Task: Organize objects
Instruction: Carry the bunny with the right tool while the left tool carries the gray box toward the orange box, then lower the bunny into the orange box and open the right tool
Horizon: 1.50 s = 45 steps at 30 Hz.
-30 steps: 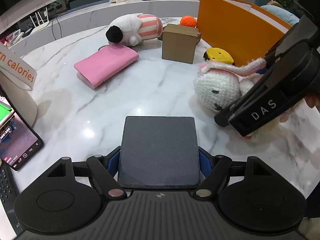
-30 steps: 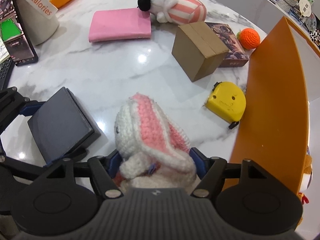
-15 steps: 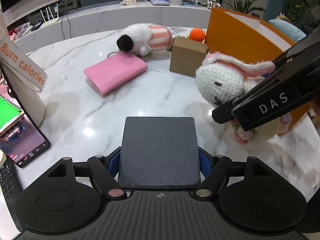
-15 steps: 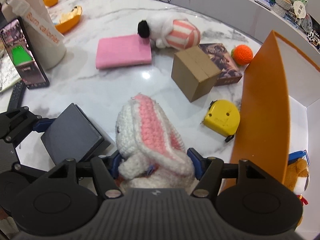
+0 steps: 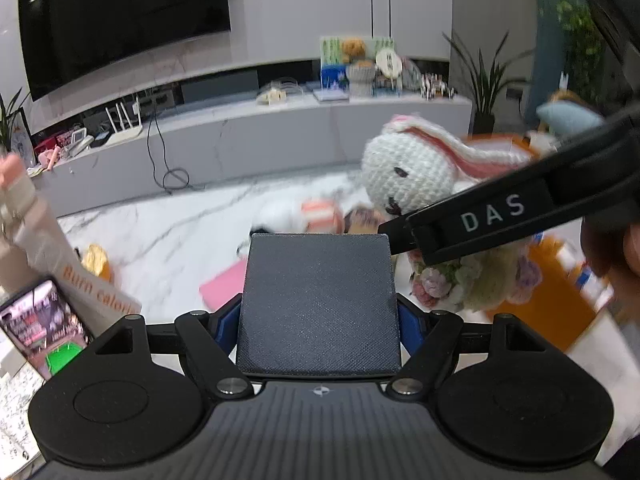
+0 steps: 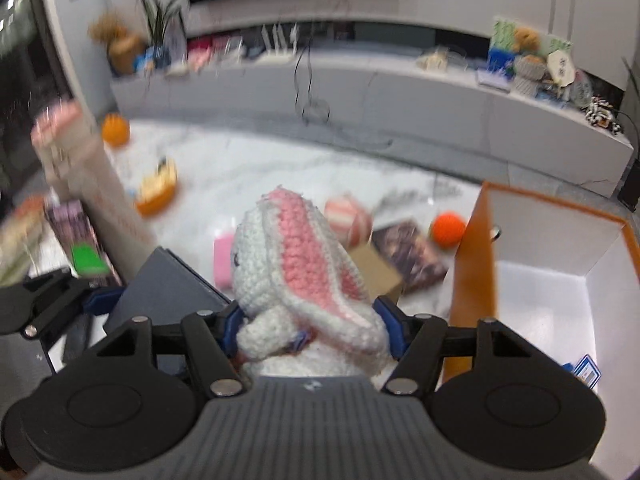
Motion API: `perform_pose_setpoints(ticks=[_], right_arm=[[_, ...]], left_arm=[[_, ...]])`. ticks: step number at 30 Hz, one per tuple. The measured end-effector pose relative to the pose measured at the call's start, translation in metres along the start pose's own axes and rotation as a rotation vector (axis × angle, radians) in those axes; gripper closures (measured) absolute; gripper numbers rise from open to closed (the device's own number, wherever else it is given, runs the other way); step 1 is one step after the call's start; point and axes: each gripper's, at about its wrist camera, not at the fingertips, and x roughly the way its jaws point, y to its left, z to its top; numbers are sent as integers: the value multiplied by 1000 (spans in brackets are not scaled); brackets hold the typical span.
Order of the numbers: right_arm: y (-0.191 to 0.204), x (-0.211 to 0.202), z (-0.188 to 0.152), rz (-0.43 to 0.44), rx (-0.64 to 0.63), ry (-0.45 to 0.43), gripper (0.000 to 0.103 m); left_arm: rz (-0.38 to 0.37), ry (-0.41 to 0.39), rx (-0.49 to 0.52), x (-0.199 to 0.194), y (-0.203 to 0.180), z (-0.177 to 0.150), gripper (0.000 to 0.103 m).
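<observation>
1. Marble table (image 6: 256, 168): big white veined top, cluttered. Both grippers are held up above it, so nothing in hand touches it.
2. Orange box (image 6: 474, 264): open top, white inside, stands at the right of the table. Right-hand items sit close to its near wall, which suggests it is the drop target for sorting. Something small and blue lies in its bottom corner; too blurred to name.
3. Dark flat case (image 5: 320, 300): clamped by the left gripper (image 5: 320, 316), jaws set wide on its two side edges. It lies flat, broad face up, long axis running straight away from the camera, far edge toward the TV wall. Held level, probably so it slides in flat.
4. Crochet bunny (image 6: 296, 276): pinched at the body by the right gripper (image 6: 308, 332), jaws at medium width and closed on the soft yarn. It sits upright, head on top, long axis near vertical. Face points left toward the case; the pink-lined ear flops back and down toward the camera. It is in the air, just left of the box wall, not over the opening yet.
5. Leftovers on the table: cardboard box (image 6: 378, 276), orange ball (image 6: 448, 228), striped plush (image 6: 348, 220), pink pouch (image 6: 224, 256). Not sorted yet.
</observation>
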Motion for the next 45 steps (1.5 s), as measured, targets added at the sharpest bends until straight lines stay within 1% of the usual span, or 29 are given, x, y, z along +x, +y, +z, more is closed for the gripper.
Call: perform_pose_setpoints(ticks=[3,6,9,15,19,22,26,29,32,36,40,43,45], right_arm=[[-11,-16,4,-8,38,-69,36],[-19,-28,4,-33,40,-114,36],[-33,-36,3,-36,75,-138,36],[-66,-53,3,-38,171,-181,36],[-86,-64,2,-67,226,-221,36],[-102,-69,0,-97,248,-229,36],[-128,-70,-6,-130,286,-222,36],[-148,-64,-12,-147,310,-188,36],[-169,-56,-17,-172,342,-148,36],[-190,-50,-19,-194,368,-132,36],[-209,-44,-20,-223,377,-121,36],[-224,-37,-23,-241,375,-81,36],[-230,-31,-25,-254,367,-55,36]], left_arm=[[-14,-23,-6,-1,-10,12,16],[-9,-45,36,-2,-25,19,16],[-20,-56,79,-1,-38,30,16],[-48,-76,116,4,-64,49,16],[-60,-89,154,10,-88,63,16],[-69,-82,194,17,-108,72,16],[-104,-55,216,34,-133,80,16],[-130,-18,212,47,-150,86,16],[-143,5,233,59,-169,91,16],[-163,29,226,68,-185,96,16],[-183,61,231,70,-196,90,16],[-202,99,267,73,-209,76,16],[-196,117,298,76,-218,66,16]])
